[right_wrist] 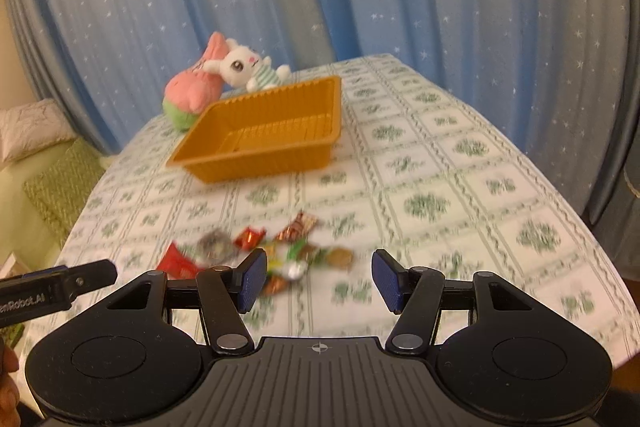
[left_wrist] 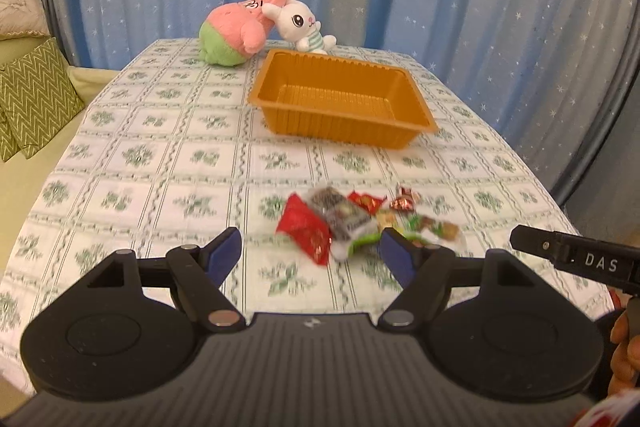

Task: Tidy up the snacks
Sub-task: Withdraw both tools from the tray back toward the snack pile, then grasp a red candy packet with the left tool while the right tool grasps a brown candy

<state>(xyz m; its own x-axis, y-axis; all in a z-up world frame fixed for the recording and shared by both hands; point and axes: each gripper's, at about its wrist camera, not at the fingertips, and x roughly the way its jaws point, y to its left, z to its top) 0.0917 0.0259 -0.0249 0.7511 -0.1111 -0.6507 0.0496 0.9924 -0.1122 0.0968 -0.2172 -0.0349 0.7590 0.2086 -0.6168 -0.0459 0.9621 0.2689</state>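
Note:
A pile of small wrapped snacks [left_wrist: 352, 223] lies on the tablecloth near the front; a red packet [left_wrist: 304, 229] is at its left. The pile also shows, blurred, in the right wrist view [right_wrist: 264, 251]. An empty orange plastic tray [left_wrist: 340, 99] stands behind it, seen too in the right wrist view [right_wrist: 264, 131]. My left gripper [left_wrist: 310, 251] is open and empty, just in front of the pile. My right gripper [right_wrist: 318, 279] is open and empty, near the pile's right side. Each gripper's side shows in the other's view.
A pink and green plush [left_wrist: 236, 27] and a white rabbit plush [left_wrist: 300, 23] lie at the table's far edge behind the tray. Blue star curtains hang behind. A sofa with green cushions [left_wrist: 32, 99] is left of the table [left_wrist: 160, 167].

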